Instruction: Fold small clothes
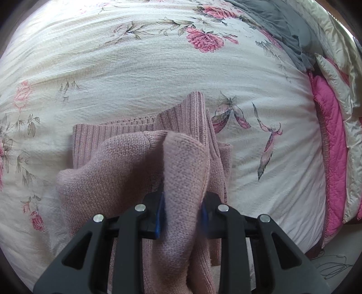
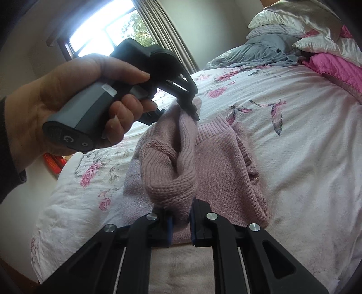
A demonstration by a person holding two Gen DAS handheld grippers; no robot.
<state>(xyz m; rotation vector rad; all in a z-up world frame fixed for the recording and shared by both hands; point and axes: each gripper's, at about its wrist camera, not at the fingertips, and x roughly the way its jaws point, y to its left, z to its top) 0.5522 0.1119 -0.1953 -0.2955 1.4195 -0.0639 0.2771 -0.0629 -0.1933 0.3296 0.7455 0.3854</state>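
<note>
A small dusty-pink knitted sweater lies on a floral bed cover. My left gripper is shut on a bunched fold of the sweater, lifted off the bed. In the right wrist view my right gripper is shut on another edge of the pink sweater, with knit bulging up between its blue pads. The same view shows a hand holding the left gripper higher up, its tip pinching the sweater's far end. The rest of the sweater rests flat on the bed cover, ribbed hem outward.
Grey bedding, white pillows and a bright pink quilt pile up at the bed's head. A window with curtains stands behind the bed. A red object sits low beside the bed.
</note>
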